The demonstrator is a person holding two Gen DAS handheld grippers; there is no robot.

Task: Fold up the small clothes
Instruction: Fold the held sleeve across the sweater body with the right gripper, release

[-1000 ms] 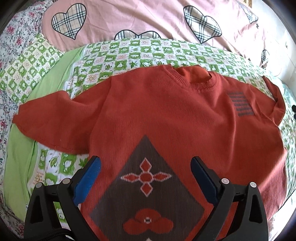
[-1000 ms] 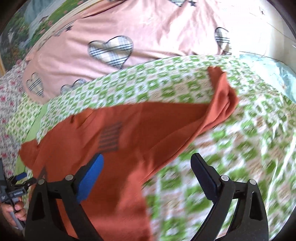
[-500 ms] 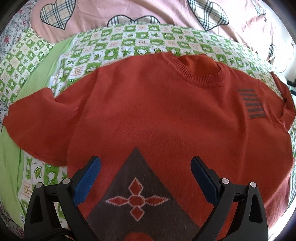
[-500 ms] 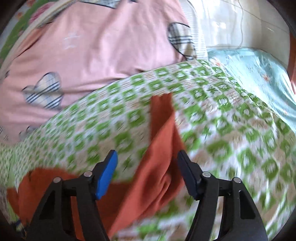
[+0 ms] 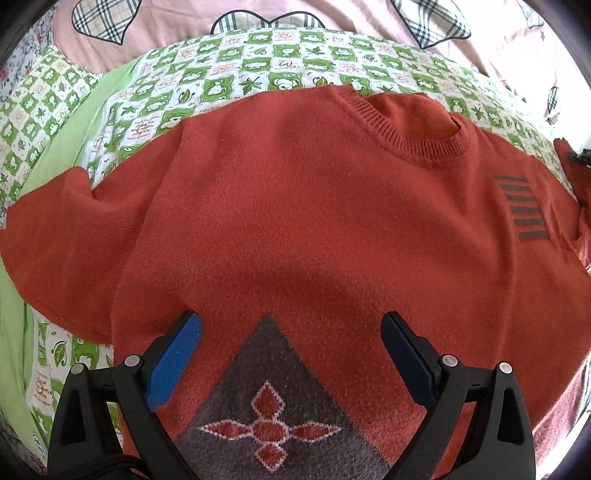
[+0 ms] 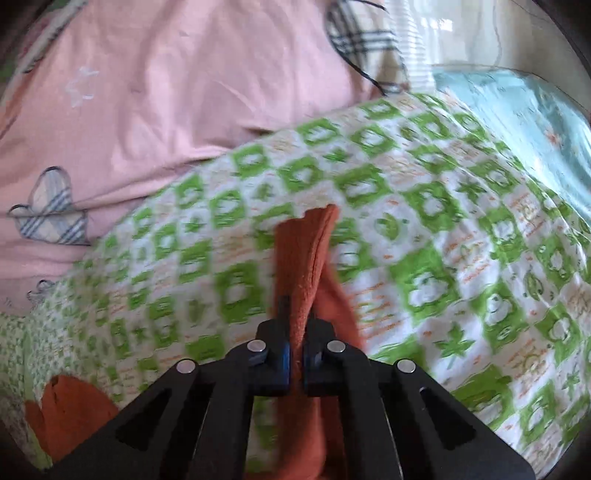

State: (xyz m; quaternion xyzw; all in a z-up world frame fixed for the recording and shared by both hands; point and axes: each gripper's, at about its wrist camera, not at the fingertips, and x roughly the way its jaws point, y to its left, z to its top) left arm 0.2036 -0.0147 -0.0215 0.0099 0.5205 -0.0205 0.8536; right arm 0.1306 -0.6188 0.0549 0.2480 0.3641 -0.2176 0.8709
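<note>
A small rust-orange knit sweater lies flat, front up, on a green-and-white checked bedspread. It has a grey triangle with a flower motif low on the chest and grey stripes near the right shoulder. My left gripper is open and hovers over the chest, just above the triangle's tip. My right gripper is shut on the sweater's right sleeve, whose cuff sticks out past the fingers and is lifted off the bedspread. The sleeve's tip shows at the right edge of the left wrist view.
A pink quilt with plaid hearts lies bunched behind the sweater and also shows in the right wrist view. A light green sheet is at the left. A pale blue cloth lies at the far right.
My right gripper has moved onto the right sleeve and closed on it. My left gripper has moved forward over the sweater's chest, still open.
</note>
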